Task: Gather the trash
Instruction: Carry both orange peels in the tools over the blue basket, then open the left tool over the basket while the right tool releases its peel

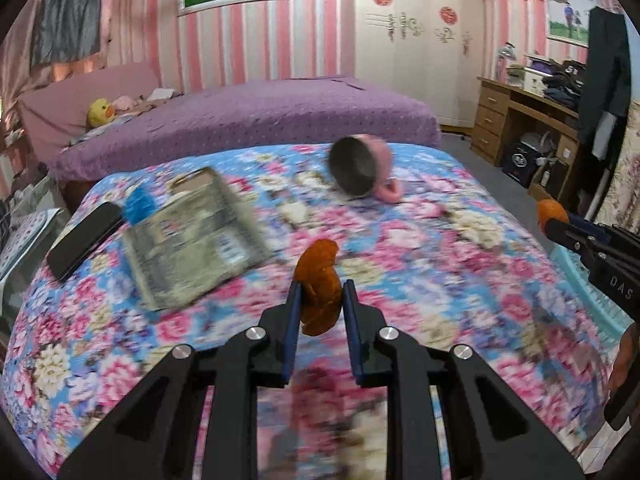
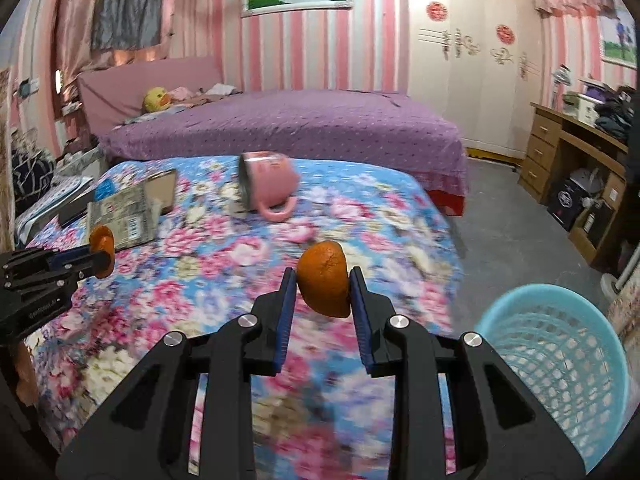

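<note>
My left gripper is shut on a curled piece of orange peel and holds it above the floral bedspread. My right gripper is shut on a second, rounder piece of orange peel, also above the bed. Each gripper shows in the other's view: the right one at the right edge, the left one at the left edge. A light blue mesh trash basket stands on the floor at the bed's right side, below and right of my right gripper.
On the bed lie a tipped pink mug, a flat grey packet, a blue item and a black phone. A purple bed is behind. A wooden desk stands right, across grey floor.
</note>
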Motion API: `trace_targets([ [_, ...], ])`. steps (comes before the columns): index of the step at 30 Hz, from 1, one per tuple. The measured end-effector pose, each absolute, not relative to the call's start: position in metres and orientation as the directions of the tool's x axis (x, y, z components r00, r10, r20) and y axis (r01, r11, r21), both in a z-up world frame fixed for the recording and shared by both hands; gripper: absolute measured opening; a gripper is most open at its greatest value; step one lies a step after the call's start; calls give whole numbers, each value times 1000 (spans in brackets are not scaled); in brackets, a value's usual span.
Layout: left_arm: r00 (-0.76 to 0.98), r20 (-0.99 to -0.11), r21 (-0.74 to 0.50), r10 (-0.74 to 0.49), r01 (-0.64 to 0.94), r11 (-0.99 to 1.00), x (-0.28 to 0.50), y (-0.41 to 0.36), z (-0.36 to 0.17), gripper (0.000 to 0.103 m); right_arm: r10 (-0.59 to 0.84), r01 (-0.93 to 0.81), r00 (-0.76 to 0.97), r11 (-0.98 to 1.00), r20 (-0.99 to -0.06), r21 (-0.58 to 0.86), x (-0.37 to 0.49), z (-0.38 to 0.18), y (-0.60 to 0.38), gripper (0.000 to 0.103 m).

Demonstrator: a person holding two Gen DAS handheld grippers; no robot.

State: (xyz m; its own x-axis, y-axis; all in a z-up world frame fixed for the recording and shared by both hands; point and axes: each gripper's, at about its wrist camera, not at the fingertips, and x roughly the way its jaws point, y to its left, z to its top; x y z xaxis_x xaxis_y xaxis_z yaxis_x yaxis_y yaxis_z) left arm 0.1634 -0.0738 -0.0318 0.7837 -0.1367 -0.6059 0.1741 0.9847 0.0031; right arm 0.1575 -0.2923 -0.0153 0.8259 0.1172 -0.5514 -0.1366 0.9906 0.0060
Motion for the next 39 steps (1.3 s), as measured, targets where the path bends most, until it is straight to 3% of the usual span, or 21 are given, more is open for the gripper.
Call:
trace_targets([
  [20,701,-591,-57,-399,457,887,155,-289,-27,22,-140,196,815,980,-563,41,94,-21,-502,28],
  [32,622,-628,-69,-468,555,829,152,-368,-38,23,-179,247,799,968,-574,42,79,-27,-538,28],
  [33,612,-636,-72,-469,559,826,155,-371,-39,26,-180,248,799,968,-574,42,79,-27,-538,28],
  [34,601,-647,-74,-470,563,823,157,-373,-39,38,-181,249,797,968,-576,41,79,-28,-539,28],
  [35,600,-652,-71,-464,561,825,159,-373,-38,58,-181,250,797,967,-577,41,79,-28,-539,28],
  [37,630,-631,-59,-453,544,837,155,-370,-33,79,-185,254,795,966,-578,40,78,-28,-541,28],
  [39,650,-620,-24,-440,545,838,153,-367,-30,81,-185,258,794,965,-578,45,77,-29,-544,28],
])
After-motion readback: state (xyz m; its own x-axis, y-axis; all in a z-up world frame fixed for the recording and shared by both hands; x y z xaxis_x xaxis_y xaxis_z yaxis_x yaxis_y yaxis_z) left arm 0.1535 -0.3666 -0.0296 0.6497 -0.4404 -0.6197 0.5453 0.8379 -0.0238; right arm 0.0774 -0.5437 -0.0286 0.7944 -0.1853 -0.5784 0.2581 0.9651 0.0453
